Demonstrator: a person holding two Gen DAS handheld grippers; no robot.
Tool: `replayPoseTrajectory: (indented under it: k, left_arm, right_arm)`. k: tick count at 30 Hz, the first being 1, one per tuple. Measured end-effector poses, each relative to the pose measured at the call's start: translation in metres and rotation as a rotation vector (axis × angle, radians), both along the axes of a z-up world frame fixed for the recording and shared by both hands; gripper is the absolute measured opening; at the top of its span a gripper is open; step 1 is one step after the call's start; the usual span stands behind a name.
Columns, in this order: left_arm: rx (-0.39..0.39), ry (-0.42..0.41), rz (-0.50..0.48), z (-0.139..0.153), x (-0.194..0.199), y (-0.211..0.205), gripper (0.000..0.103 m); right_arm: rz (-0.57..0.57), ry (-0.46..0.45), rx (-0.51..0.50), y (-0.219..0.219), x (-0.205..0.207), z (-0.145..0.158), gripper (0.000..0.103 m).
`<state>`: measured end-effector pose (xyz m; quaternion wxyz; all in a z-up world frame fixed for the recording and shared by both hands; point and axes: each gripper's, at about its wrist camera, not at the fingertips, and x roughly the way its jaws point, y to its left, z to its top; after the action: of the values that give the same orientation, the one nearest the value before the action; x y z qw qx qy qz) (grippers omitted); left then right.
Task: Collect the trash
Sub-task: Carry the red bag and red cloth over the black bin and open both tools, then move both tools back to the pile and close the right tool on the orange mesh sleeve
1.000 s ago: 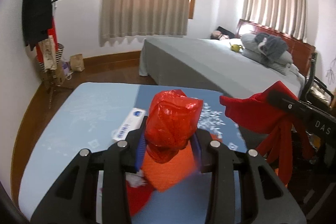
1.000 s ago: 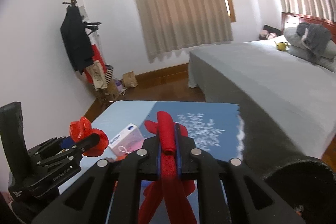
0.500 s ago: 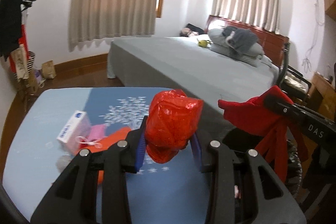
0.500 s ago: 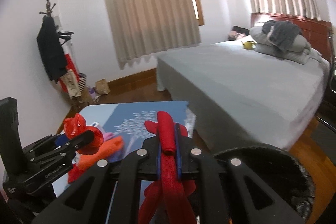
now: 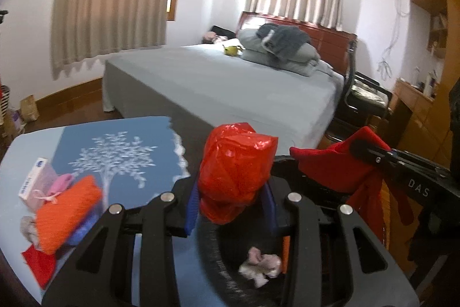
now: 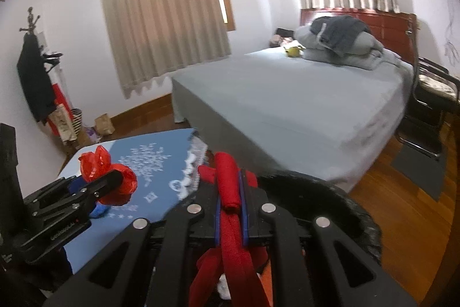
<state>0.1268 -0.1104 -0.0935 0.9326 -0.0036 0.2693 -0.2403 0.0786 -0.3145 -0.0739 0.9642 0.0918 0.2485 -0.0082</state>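
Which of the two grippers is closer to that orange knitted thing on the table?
Left. The left gripper hovers just right of the orange knitted thing, while the right gripper sits farther right, over the black bin.

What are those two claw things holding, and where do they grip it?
Left gripper: a crumpled red plastic bag, squeezed around its lower half. Right gripper: a red cloth, pinched across a fold.

Shiny red plastic bag (image 5: 235,171), red cloth (image 6: 228,183), blue tablecloth (image 5: 120,151) with white tree pattern.
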Motion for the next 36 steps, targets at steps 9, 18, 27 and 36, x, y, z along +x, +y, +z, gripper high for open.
replayPoseTrajectory:
  k: [9,18,27,36]
  left_arm:
    - [0.004,0.031,-0.1,-0.02,0.0,-0.049,0.037]
    - [0.006,0.042,-0.095,-0.026,0.002,-0.045,0.068]
    - [0.05,-0.013,0.056,-0.012,0.006,0.007,0.091]
    - [0.068,-0.026,0.218,-0.003,0.008,0.076,0.092]
  right_arm:
    - [-0.079,0.028,0.007,-0.038,-0.013,-0.012,0.011]
    - [-0.147,0.038,0.016,-0.057,-0.018,-0.021,0.049]
    - [-0.175,-0.007,-0.015,-0.044,-0.018,-0.01,0.097]
    - [-0.084,-0.003,-0.004,0.002,0.006,-0.011,0.097]
